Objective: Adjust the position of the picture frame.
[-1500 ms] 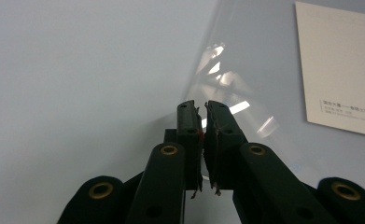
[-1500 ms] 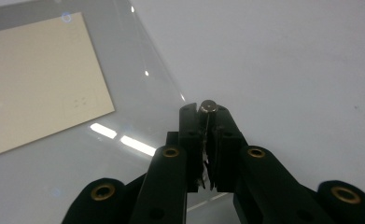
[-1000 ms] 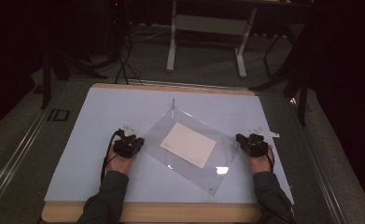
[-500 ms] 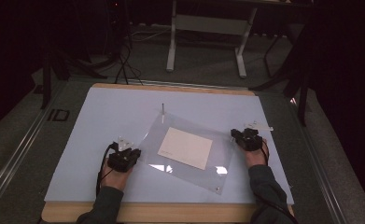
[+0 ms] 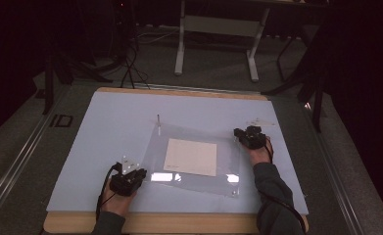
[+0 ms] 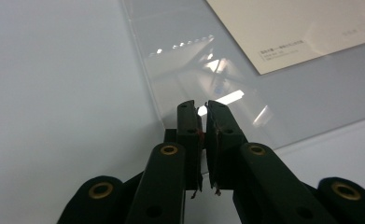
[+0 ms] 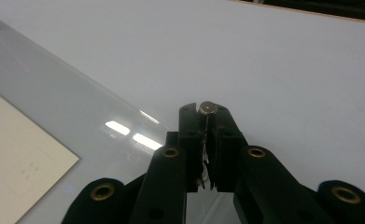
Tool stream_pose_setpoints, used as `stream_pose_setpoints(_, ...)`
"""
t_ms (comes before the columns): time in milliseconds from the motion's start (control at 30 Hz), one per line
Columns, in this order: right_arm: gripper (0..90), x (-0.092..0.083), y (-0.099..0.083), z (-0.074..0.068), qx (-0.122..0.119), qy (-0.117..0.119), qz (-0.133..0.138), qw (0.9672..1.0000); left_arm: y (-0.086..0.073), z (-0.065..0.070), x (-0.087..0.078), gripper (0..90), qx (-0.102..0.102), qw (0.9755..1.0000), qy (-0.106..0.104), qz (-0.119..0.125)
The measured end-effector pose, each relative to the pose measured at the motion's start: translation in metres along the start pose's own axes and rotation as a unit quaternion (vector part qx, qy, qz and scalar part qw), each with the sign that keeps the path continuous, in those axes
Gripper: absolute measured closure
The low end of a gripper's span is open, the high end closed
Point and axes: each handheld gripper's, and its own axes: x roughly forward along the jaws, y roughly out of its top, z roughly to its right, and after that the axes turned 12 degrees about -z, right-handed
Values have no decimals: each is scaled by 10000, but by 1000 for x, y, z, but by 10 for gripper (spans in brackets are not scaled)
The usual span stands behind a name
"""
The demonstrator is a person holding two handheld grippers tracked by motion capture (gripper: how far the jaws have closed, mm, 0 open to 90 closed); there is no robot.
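A clear plastic sheet (image 5: 228,161) lies flat on the white tabletop (image 5: 110,127), with a cream paper card (image 5: 191,156) at its middle. My left gripper (image 5: 139,175) is at the sheet's near-left corner, and its jaws are shut on that corner (image 6: 202,106). My right gripper (image 5: 239,134) is at the far-right corner, shut on the sheet's edge (image 7: 207,109), where a small round metal stud (image 7: 209,107) sits at the jaw tips. The card's corner (image 6: 283,51) with small print lies ahead of the left jaws.
A thin upright pin (image 5: 158,119) stands at the sheet's far-left corner. Small pale bits (image 5: 260,121) lie on the table beyond the right gripper. The table's wooden front edge (image 5: 179,221) is near the forearms. A white stand's legs (image 5: 181,44) rise behind the table.
The sheet has turned counter-clockwise on the table. My left gripper came toward the near edge and my right gripper went away and leftward, both still holding their corners.
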Motion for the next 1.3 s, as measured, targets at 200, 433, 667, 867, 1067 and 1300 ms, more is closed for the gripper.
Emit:
stream_pose_setpoints(200,850,9,10,-2,-54,55,-46,10000,-7,7,-5,847,64,10000,-30,-42)
stream_pose_setpoints(433,848,19,20,-4,-2,83,-30,10000,-9,8,-7,846,90,9997,-216,-74)
stream_pose_setpoints(667,849,20,20,-4,7,88,-20,10000,0,-11,-16,728,17,9979,-594,265)
stream_pose_setpoints(867,849,22,22,-6,32,29,-29,10000,44,-41,-8,671,50,9965,-304,780)
stream_pose_setpoints(1067,848,25,25,-7,133,-10,-12,9999,92,-70,38,672,-189,9967,194,766)
stream_pose_setpoints(1300,849,25,26,-7,122,-26,-32,9999,123,-83,79,727,-340,9971,216,651)
